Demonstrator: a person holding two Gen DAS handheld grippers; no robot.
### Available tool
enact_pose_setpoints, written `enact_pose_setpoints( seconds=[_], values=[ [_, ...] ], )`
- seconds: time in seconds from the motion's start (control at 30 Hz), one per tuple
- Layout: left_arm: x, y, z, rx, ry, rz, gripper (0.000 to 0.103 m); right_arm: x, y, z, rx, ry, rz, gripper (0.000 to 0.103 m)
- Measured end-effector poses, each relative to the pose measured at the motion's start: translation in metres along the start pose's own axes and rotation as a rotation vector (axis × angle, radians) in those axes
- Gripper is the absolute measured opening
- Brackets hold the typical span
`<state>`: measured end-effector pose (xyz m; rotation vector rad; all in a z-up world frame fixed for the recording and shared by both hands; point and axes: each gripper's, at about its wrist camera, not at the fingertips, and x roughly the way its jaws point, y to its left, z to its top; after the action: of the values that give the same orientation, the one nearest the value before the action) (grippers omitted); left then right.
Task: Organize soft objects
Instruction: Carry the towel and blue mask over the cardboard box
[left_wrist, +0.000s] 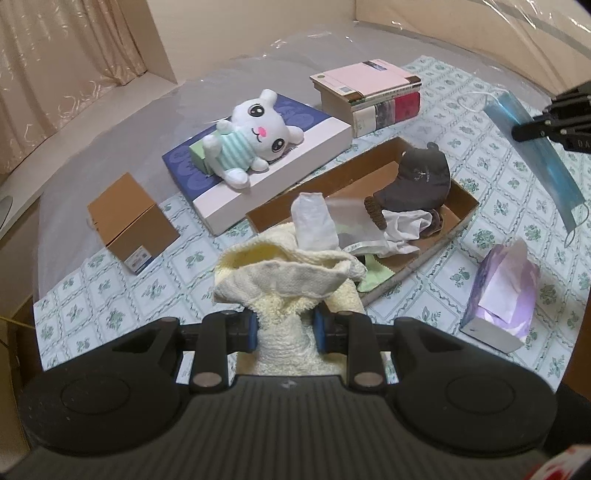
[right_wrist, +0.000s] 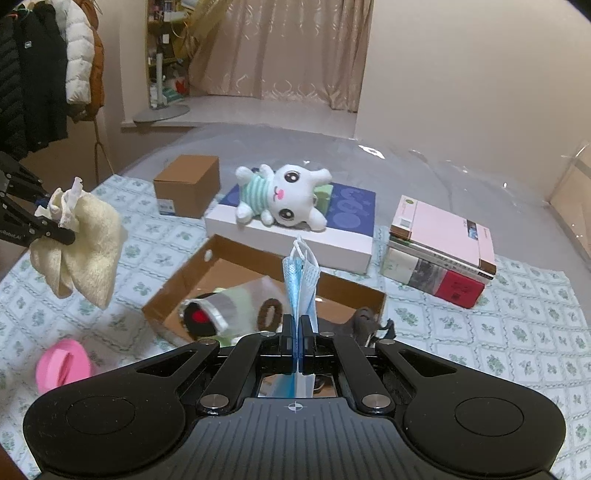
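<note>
1. Gripping a bunched cream towel (left_wrist: 284, 291), the left gripper (left_wrist: 284, 328) is clamped partway on it, hanging it clear of the table near the cardboard tray (left_wrist: 466, 206), probably its destination.
2. The right gripper (right_wrist: 298, 334), tilted downward above the tray, is pinched tight on a blue face mask (right_wrist: 301, 273).

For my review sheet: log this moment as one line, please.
left gripper: shut on cream towel, lifted | right gripper: shut on blue face mask | cardboard tray: partly filled | plush toy: on flat box
</note>
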<state>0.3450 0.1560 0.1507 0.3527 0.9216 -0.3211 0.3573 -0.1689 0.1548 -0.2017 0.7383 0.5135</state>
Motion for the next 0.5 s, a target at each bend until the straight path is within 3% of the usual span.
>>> enact_pose_setpoints(
  seconds=[0.5],
  values=[
    [0.058,-0.012,0.037,0.06,0.038,0.035,0.025,0.052,-0.019,0.014,-0.006,0.049,-0.006,0.001]
  ],
)
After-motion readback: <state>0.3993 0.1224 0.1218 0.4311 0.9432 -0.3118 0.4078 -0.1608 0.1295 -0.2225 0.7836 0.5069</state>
